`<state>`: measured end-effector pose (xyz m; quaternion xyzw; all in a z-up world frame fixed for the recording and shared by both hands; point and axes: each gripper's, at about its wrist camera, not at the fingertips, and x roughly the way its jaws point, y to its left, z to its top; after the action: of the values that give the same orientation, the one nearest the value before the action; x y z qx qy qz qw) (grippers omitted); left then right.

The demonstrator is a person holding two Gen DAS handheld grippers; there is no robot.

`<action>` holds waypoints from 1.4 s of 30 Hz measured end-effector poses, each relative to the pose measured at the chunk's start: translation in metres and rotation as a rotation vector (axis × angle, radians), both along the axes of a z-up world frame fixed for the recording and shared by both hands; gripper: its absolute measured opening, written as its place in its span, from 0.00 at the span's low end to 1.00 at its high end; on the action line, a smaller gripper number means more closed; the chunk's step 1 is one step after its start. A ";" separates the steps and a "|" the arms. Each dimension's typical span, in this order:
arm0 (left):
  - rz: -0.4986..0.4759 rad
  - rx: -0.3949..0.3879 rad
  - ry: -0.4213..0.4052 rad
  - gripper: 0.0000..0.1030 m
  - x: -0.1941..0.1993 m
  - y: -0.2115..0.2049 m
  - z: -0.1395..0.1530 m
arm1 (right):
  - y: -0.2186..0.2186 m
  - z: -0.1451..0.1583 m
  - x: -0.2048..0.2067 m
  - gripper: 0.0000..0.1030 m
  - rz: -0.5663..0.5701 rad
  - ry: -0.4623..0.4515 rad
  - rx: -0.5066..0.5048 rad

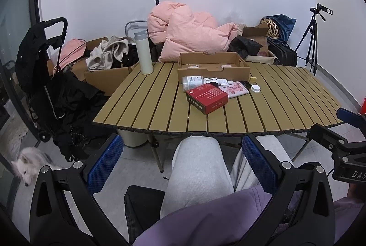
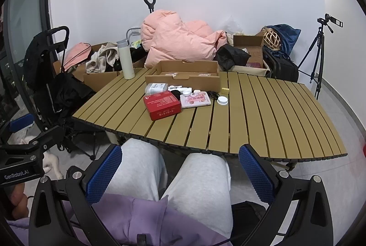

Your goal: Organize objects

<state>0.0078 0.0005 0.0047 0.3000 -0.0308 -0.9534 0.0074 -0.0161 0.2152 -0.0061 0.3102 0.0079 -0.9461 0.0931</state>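
A red box [image 1: 207, 97] [image 2: 162, 104] lies on the slatted table [image 1: 141, 106] [image 2: 263, 113]. Behind it lie a pink case [image 1: 236, 89] [image 2: 195, 100], a clear bottle on its side [image 1: 193, 82] [image 2: 156, 87], small white lids [image 1: 255, 88] [image 2: 222, 100], a yellow block [image 1: 253, 79] [image 2: 225, 90] and an open cardboard tray [image 1: 213, 65] [image 2: 183, 75]. A white flask [image 1: 143, 52] [image 2: 125, 59] stands at the far left. My left gripper [image 1: 183, 163] and right gripper [image 2: 180, 170] are open and empty, held low over the person's lap, short of the table's near edge.
Behind the table lie a pink duvet [image 1: 187, 33] [image 2: 178, 42], cardboard boxes with clothes [image 1: 107, 69] [image 2: 100, 72] and bags. A black cart [image 1: 45, 76] [image 2: 45, 67] stands at the left, a tripod [image 1: 312, 40] [image 2: 319, 51] at the right. A white dog [image 1: 27, 163] is on the floor.
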 end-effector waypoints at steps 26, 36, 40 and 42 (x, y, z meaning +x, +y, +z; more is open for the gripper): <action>-0.017 0.003 -0.005 1.00 0.000 0.003 0.000 | -0.001 0.000 0.003 1.00 0.016 -0.005 -0.023; -0.017 0.002 -0.013 1.00 -0.001 0.004 -0.002 | 0.000 0.000 0.003 1.00 0.017 -0.002 -0.012; -0.022 0.006 -0.020 1.00 -0.002 0.003 -0.002 | 0.001 -0.001 0.002 1.00 0.010 -0.002 -0.014; -0.030 -0.001 -0.020 1.00 -0.007 0.001 -0.001 | 0.002 -0.002 0.002 1.00 0.010 0.000 -0.013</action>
<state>0.0005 0.0017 0.0033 0.3090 -0.0358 -0.9504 -0.0071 -0.0138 0.2168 -0.0078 0.3098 0.0035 -0.9456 0.0998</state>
